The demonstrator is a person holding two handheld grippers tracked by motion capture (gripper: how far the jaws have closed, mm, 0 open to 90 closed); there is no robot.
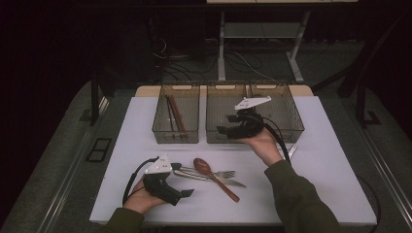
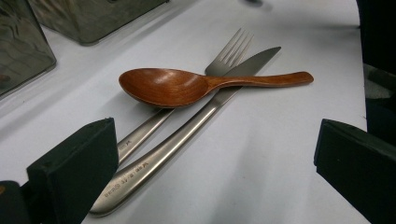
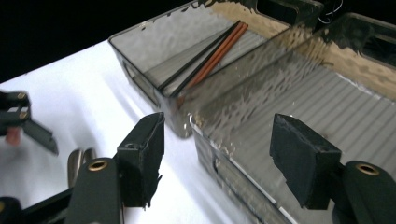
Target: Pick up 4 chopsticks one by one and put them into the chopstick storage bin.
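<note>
L tongs (image 1: 188, 193): in my left hand (image 1: 141, 199), low at the near-left of the surface (image 1: 316, 184); jaws spread wide, released, nothing betw. them. In the left gripper view the two black pads frame the cutlery pile from the handle end.
R tongs (image 1: 223, 130): in my right hand (image 1: 262, 141), held over the near wall of the middle bin (image 1: 226, 116); jaws apart, released, holding nothing. Right gripper view looks along them onto the bin's ribbed floor.
Wooden spoon (image 2: 187, 86): lies on the surface just ahead of L tongs, bowl up, resting across the fork and knife; handle runs away toward the near-right in the high view.
Fork (image 2: 229, 53): metal, under the spoon, tines pointing away from L tongs, handle end near my left jaw.
Knife (image 2: 187, 135): metal, beside the fork and touching it, also under the spoon; handle end closest to L tongs.
Left bin (image 1: 176, 116): clear, ribbed; holds chopsticks (image 3: 210, 56), one dark pair and one red-brown, lying lengthwise.
Right bin (image 1: 282, 109): adjoins the middle bin; contents cannot tell.
Bins vs. cutlery: well apart, bins at the far half of the surface.
</note>
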